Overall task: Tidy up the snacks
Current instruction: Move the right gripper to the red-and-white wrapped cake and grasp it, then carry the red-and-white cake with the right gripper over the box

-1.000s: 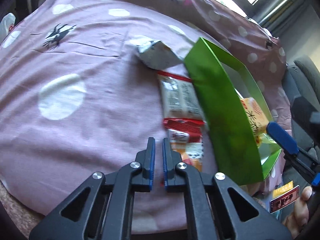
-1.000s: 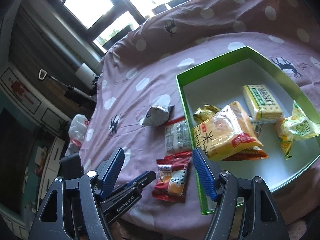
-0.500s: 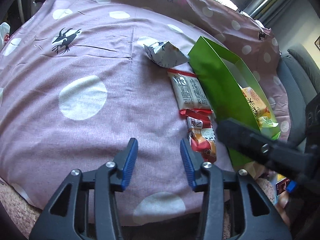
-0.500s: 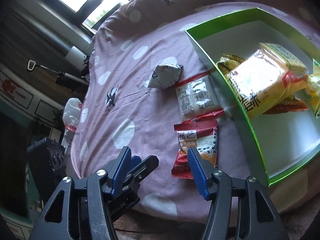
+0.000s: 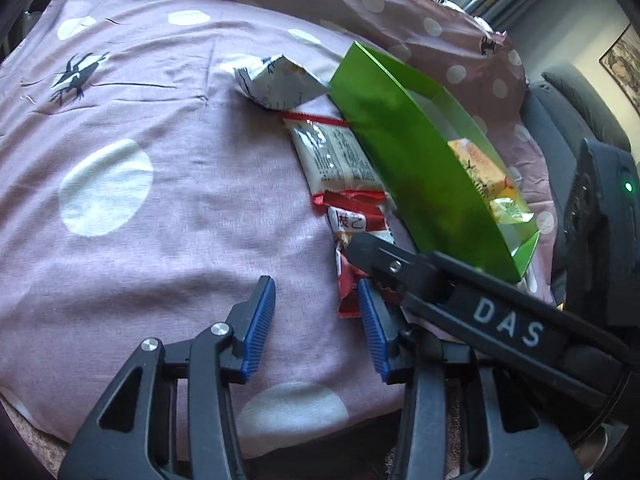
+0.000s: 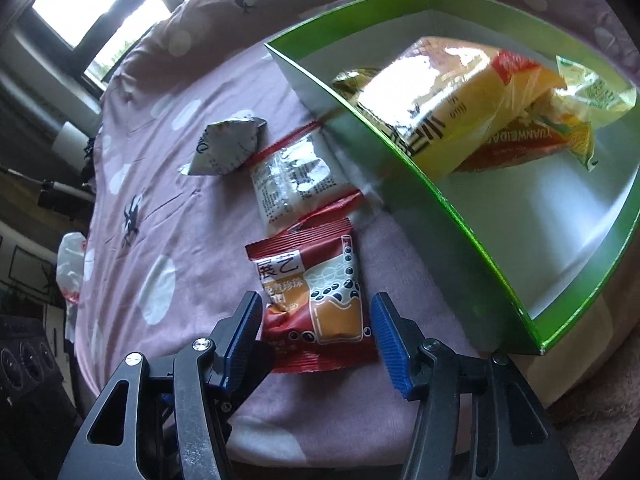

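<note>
Right gripper (image 6: pixel 314 326) has dropped from above onto red snack packet (image 6: pixel 310 296), jaws now opening, straddling its near end, pads not pressing.

Left gripper (image 5: pixel 316 326) was shut, now apart and closing on nothing (bare bedspread (image 5: pixel 160 208) below).

We judge grasp next; packet on bed, beside green box (image 6: pixel 472 216).

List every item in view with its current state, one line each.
Green box: open, partly filled.
Yellow packet: inside the box, on other snacks.
Red packet: flat on the cloth, sealed, between the right tool's fingers.
Clear packet: on the cloth beside the box.
Silver packet: on the cloth, crumpled.
Right tool: opening.
Left tool: closing, empty.
</note>
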